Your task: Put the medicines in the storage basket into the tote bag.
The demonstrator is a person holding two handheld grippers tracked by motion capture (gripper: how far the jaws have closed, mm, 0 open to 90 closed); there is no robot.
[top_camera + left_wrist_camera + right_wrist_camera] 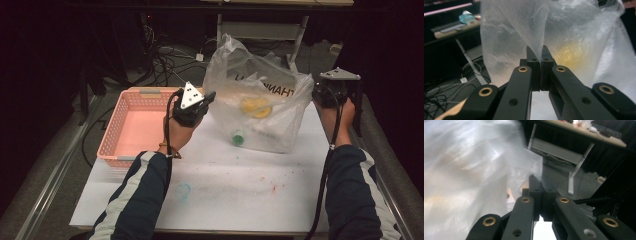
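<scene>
the clear plastic bag (pixel 260 107) stands on the counter (pixel 230 185) between my two grippers, held up by its top edges so its mouth stays open and its load stays low: i can make out something yellow (pixel 256 106) and something green (pixel 238 138) through the film. my left gripper (pixel 209 96) has its jaws clenched on a fold of the bag's left rim; in the left gripper view the film (pixel 524 32) rises straight out of the seam where the jaws meet. my right gripper (pixel 320 92) pinches the bag's other edge the same way, the jaws pressed together with a thin corner of film (pixel 534 167) caught between them. i judge the two grips are set apart to stretch the opening, ready for reaching in or tipping out. just beside the left jaws, away from the bag, sits an empty pink basket (pixel 131 122), probably the destination. the counter is white, with faint red and teal smudges. beyond the jaws the room is dark: tangled cables (pixel 165 57) on the floor and the legs of another desk (pixel 300 35).
</scene>
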